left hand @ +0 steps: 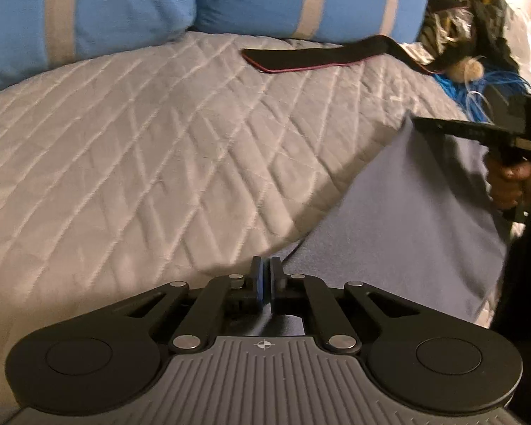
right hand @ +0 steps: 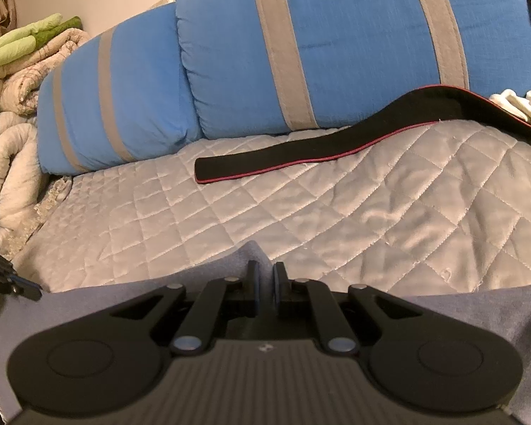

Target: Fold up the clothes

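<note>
Cloth (left hand: pixel 389 219), a plain grey-blue garment, hangs taut over the quilted bedspread (left hand: pixel 141 148) from my left gripper (left hand: pixel 265 276), clamped on its edge, while my right gripper (right hand: pixel 264 279) pinches another raised edge between near-closed fingers.

- A home bedroom: a bed (right hand: pixel 301 205) under a grey quilt.
- Blue pillows (right hand: pixel 336 46) at the bed's far edge.
- Rolled blankets (right hand: pixel 14 81) beside the pillows.

bed: grey quilted cover (right hand: pixel 301 205) | on it: blue pillows (right hand: pixel 354 46), black strap (right hand: pixel 301 159)
</note>
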Demonstrator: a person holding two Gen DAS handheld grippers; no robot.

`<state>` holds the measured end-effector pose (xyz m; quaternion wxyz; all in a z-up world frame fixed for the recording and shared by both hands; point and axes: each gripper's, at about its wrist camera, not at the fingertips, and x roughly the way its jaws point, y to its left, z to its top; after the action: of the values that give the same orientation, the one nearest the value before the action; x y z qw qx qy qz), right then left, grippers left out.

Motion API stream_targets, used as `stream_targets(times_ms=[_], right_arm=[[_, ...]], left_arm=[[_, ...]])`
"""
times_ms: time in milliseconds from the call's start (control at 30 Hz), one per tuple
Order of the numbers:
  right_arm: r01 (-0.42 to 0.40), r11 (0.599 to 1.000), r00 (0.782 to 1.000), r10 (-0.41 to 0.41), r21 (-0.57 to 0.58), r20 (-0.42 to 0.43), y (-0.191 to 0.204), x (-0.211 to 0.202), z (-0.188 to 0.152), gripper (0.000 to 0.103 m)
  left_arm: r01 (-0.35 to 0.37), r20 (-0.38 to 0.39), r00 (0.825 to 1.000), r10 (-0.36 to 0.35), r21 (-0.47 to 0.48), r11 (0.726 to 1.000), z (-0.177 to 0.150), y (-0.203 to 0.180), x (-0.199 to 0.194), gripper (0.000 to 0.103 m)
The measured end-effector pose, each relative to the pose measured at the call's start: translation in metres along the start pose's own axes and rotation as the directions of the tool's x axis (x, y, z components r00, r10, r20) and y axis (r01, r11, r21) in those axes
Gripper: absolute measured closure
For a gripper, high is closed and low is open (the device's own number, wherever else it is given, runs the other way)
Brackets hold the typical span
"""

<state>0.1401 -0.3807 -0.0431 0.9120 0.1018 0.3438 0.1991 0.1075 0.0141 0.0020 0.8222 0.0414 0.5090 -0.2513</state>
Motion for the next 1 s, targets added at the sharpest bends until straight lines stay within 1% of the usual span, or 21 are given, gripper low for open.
stream_targets(times_ms=[100,133,200,233,267,300,333,400,433,467,533,600,667,767,833,900,1000], right_arm=[[0.007,1.000,1.000,-0.007,-0.008,-0.005,0.001,0.000,-0.001,0.095],[0.009,1.000,1.000,-0.009,-0.010,-0.007,0.001,0.000,-0.001,0.094],[0.018,1.000,1.000,-0.018,-0.011,-0.002,0.002,-0.001,-0.001,0.090],[0.028,1.000,1.000,-0.028,-0.007,0.009,0.002,-0.004,0.000,0.079],[0.038,0.999,0.999,-0.038,-0.004,0.021,0.002,-0.006,0.000,0.071],[0.047,0.999,0.998,-0.047,0.000,0.032,0.002,-0.008,0.000,0.066],[0.057,0.998,0.997,-0.057,0.004,0.043,0.002,-0.011,0.001,0.063],[0.076,0.997,0.995,-0.076,0.012,0.065,0.003,-0.015,0.001,0.052],[0.085,0.996,0.993,-0.086,0.016,0.076,0.003,-0.018,0.002,0.038],[0.094,0.995,0.992,-0.096,0.021,0.087,0.003,-0.020,0.002,0.028],[0.113,0.993,0.987,-0.115,0.030,0.109,0.003,-0.025,0.003,0.026],[0.131,0.991,0.982,-0.135,0.039,0.130,0.004,-0.030,0.003,0.020],[0.149,0.988,0.976,-0.155,0.049,0.152,0.004,-0.034,0.004,0.017],[0.133,0.988,0.979,-0.145,0.083,0.146,0.007,-0.037,0.004,0.014],[0.117,0.989,0.981,-0.129,0.094,0.143,0.013,-0.040,0.003,0.013],[0.095,0.992,0.983,-0.106,0.082,0.150,0.024,-0.043,0.002,0.011],[0.056,0.997,0.985,-0.062,0.043,0.163,0.045,-0.049,-0.001,0.007]], left_arm=[[-0.011,-0.020,1.000,0.010,-0.026,1.000,0.002,0.002,0.001,0.099],[-0.018,-0.025,1.000,0.017,-0.030,0.999,0.002,0.002,0.000,0.096],[-0.036,-0.037,0.999,0.035,-0.043,0.998,0.004,0.003,-0.002,0.094],[-0.043,-0.039,0.998,0.041,-0.049,0.998,0.004,0.003,-0.004,0.089],[-0.063,-0.036,0.997,0.062,-0.049,0.997,0.004,0.001,-0.007,0.081],[-0.100,-0.027,0.995,0.099,-0.042,0.994,0.004,-0.002,-0.011,0.076],[-0.142,-0.019,0.990,0.141,-0.033,0.989,0.004,-0.005,-0.015,0.068],[-0.200,0.018,0.979,0.201,-0.040,0.979,0.002,-0.007,-0.027,0.061],[-0.221,0.039,0.974,0.224,-0.062,0.973,0.000,-0.005,-0.033,0.053],[-0.242,0.059,0.967,0.247,-0.085,0.967,-0.001,-0.004,-0.040,0.049],[-0.279,0.100,0.951,0.293,-0.132,0.951,-0.005,-0.001,-0.053,0.045],[-0.299,0.156,0.932,0.328,-0.184,0.936,-0.012,0.004,-0.069,0.042],[-0.298,0.216,0.912,0.348,-0.234,0.926,-0.023,0.011,-0.084,0.039],[-0.269,0.287,0.888,0.360,-0.311,0.912,-0.047,0.027,-0.107,0.037],[-0.258,0.301,0.877,0.374,-0.360,0.897,-0.065,0.036,-0.119,0.037],[-0.255,0.306,0.865,0.398,-0.416,0.873,-0.085,0.045,-0.129,0.037],[-0.243,0.305,0.855,0.420,-0.481,0.842,-0.112,0.060,-0.142,0.037]])
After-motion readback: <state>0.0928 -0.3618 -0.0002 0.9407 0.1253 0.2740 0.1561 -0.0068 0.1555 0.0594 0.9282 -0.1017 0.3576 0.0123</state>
